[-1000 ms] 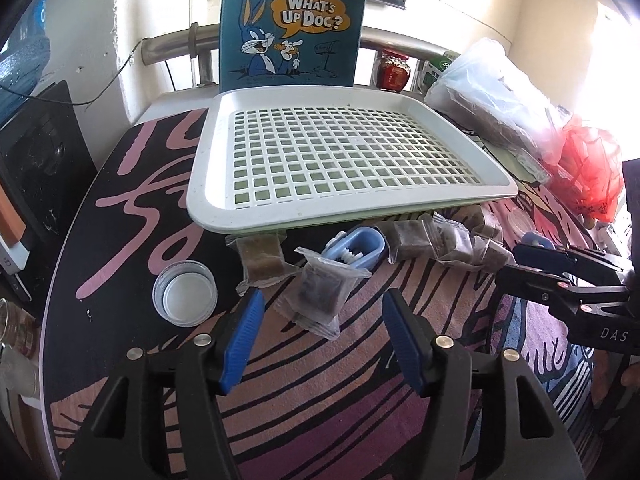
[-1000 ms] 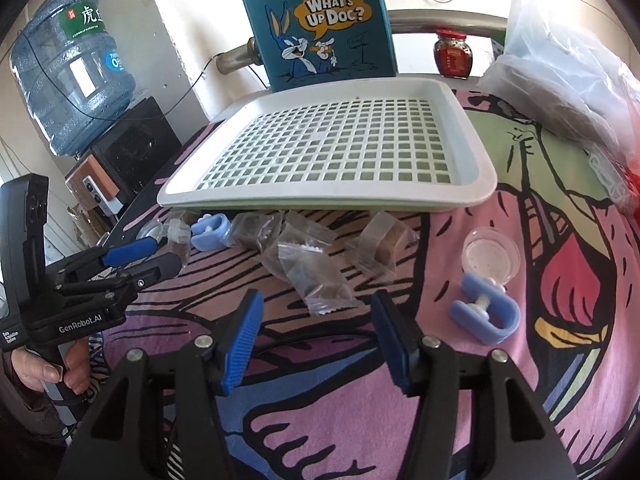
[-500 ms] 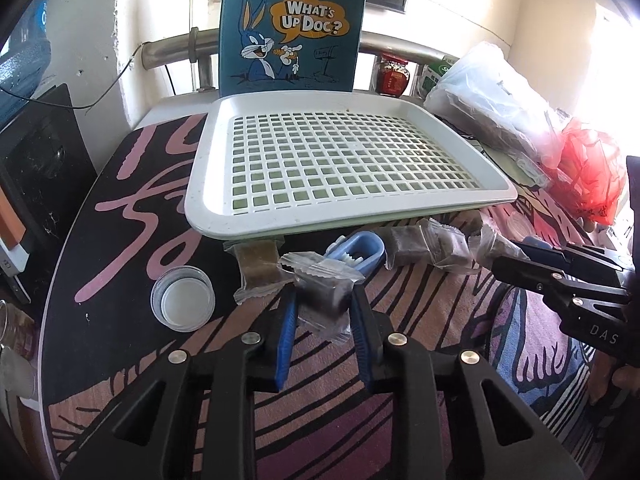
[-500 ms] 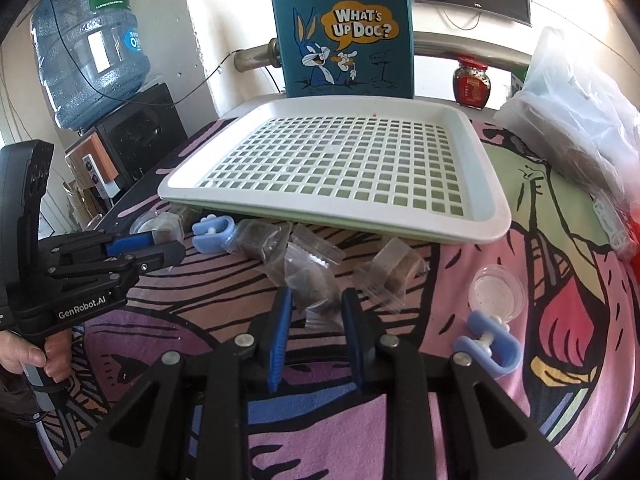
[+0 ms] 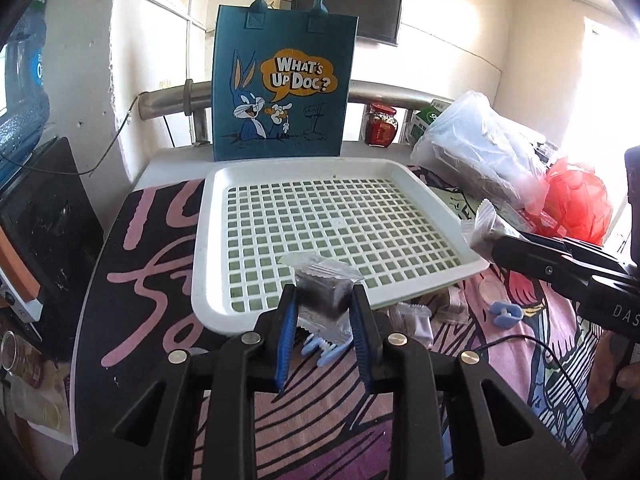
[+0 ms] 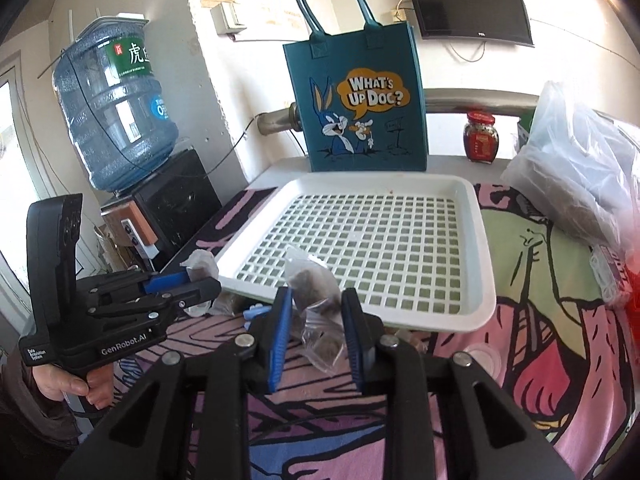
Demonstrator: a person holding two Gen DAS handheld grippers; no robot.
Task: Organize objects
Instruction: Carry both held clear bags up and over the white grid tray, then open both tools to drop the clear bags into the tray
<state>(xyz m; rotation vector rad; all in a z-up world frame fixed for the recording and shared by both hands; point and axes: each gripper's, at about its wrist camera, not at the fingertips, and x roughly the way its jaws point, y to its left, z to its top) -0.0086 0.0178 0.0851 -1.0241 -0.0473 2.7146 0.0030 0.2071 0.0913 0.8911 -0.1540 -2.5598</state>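
Observation:
My left gripper (image 5: pixel 323 302) is shut on a clear packet of dark stuff (image 5: pixel 322 294) and holds it raised at the near edge of the white slotted tray (image 5: pixel 212 240). My right gripper (image 6: pixel 316 300) is shut on another clear packet of brown stuff (image 6: pixel 310 284), raised before the tray's near rim (image 6: pixel 440 322). Each gripper shows in the other's view: the right gripper (image 5: pixel 486 238) at the tray's right side, the left gripper (image 6: pixel 200 276) at its left corner. Loose packets (image 5: pixel 416 318) and a blue clip (image 5: pixel 506 314) lie on the cloth below.
A blue Bugs Bunny tote (image 5: pixel 282 88) stands behind the tray. A red jar (image 5: pixel 380 124), a big plastic bag (image 5: pixel 480 152) and a red bag (image 5: pixel 576 200) sit at the right. A water bottle (image 6: pixel 114 104) stands left. A petri dish (image 6: pixel 484 358) lies near right.
Both grippers closed on packets on the cloth and lifted them up toward the tray; the view rose with them.

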